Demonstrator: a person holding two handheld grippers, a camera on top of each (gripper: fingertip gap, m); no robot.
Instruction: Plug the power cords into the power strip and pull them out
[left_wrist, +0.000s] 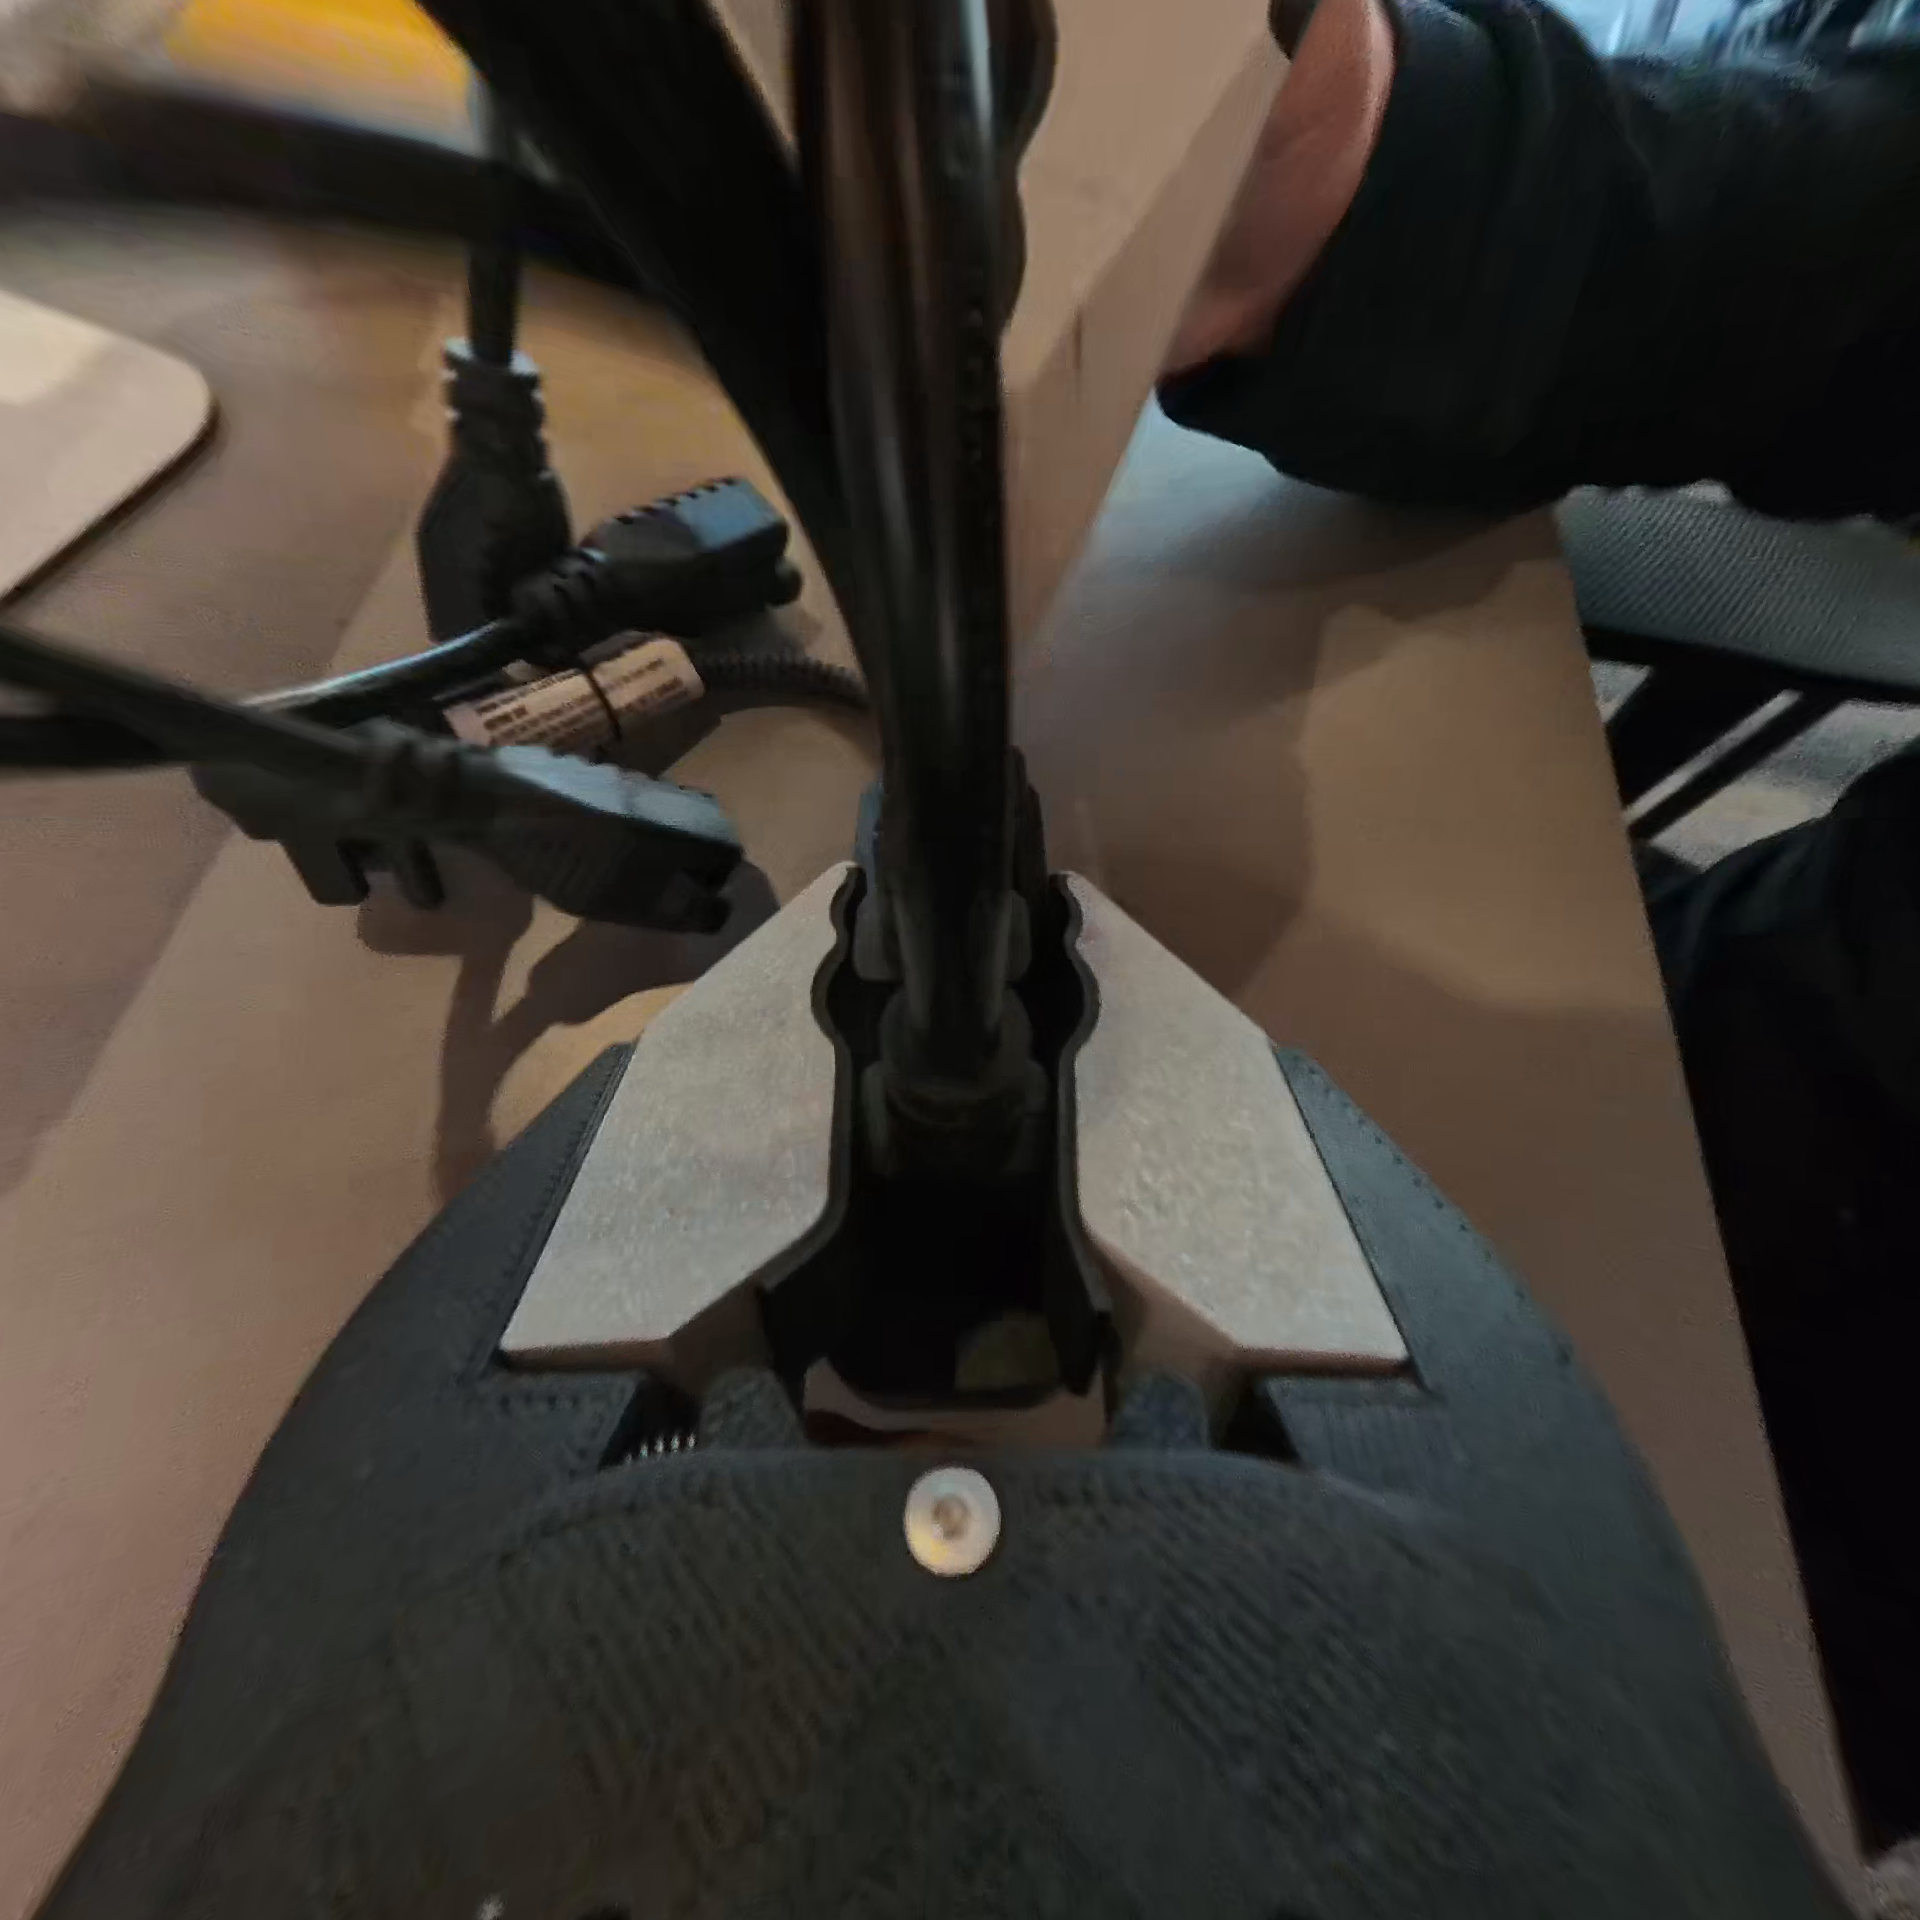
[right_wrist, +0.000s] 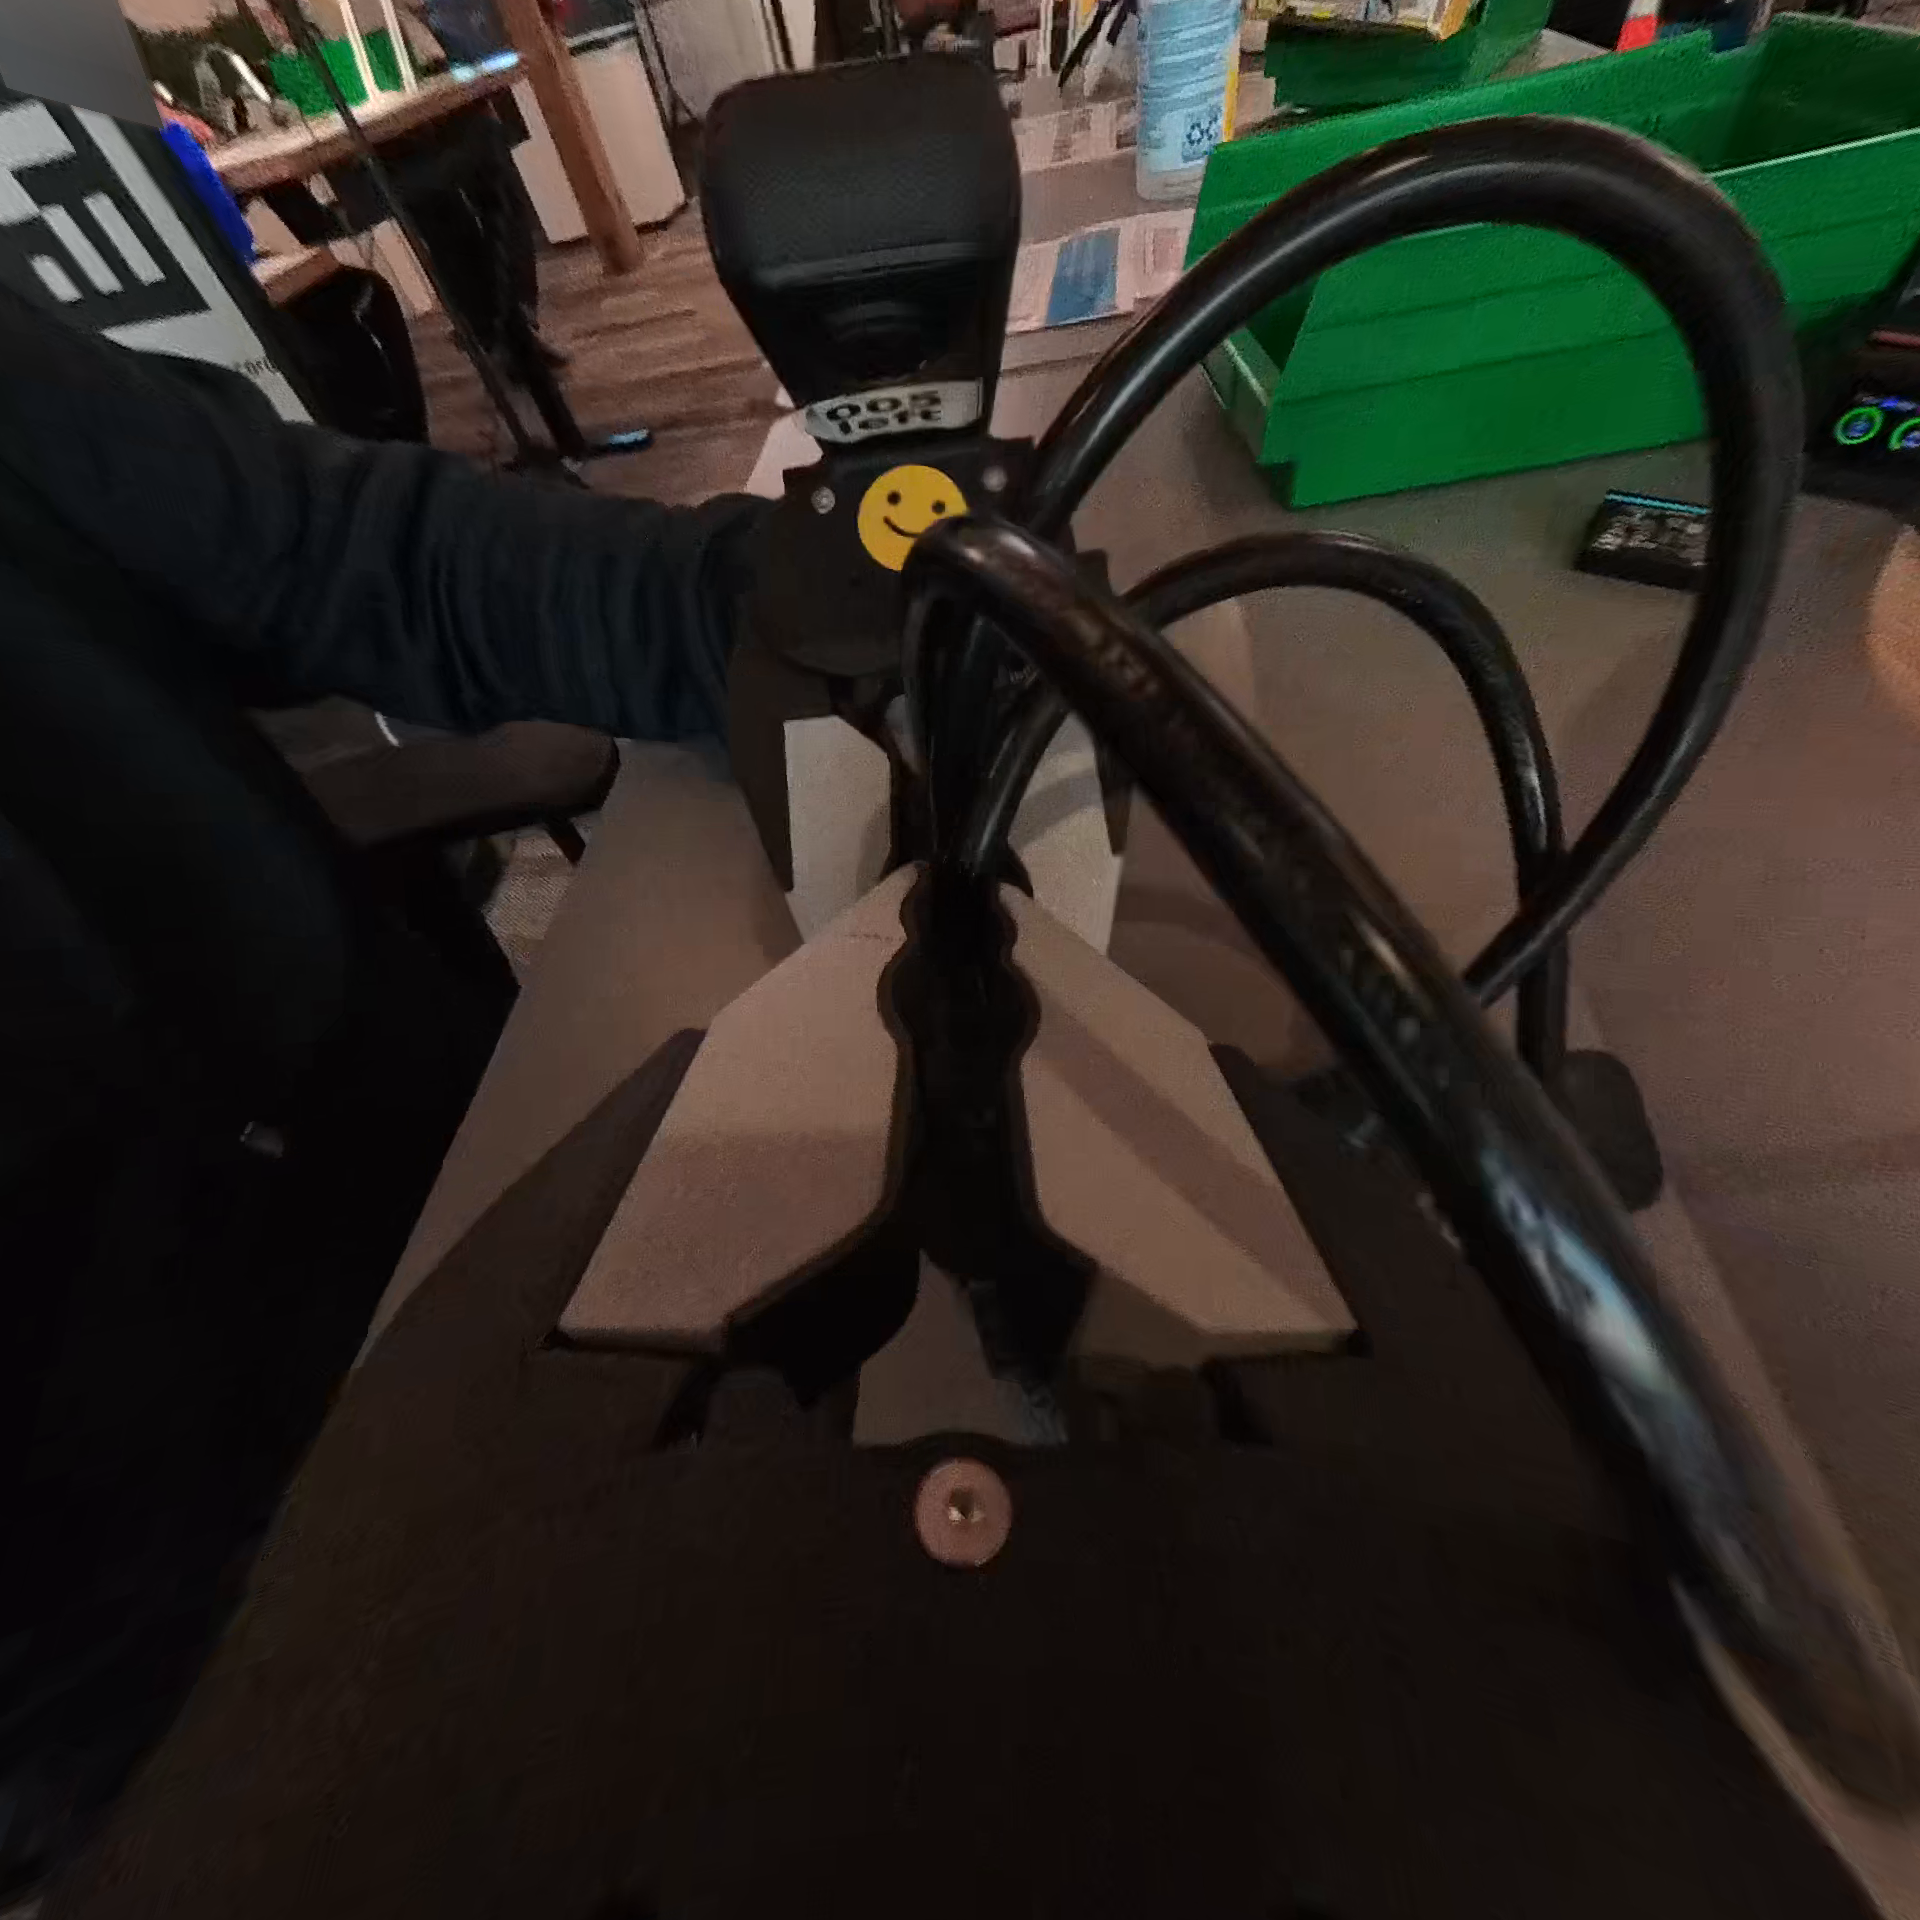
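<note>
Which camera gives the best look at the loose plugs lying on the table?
The left wrist view: the loose black plugs lie plainly on the wooden table, left of the hand-held gripper. The right wrist view shows only looping cords, no loose plugs.

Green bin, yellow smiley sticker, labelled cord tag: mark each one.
Green bin (right_wrist: 1475, 343): right wrist view, its front wall.
Yellow smiley sticker (right_wrist: 911, 516): right wrist view, its middle.
Labelled cord tag (left_wrist: 577, 694): left wrist view, its pale face.

Black power cords (left_wrist: 935, 520), looped, above table (left_wrist: 1299, 831).
</note>
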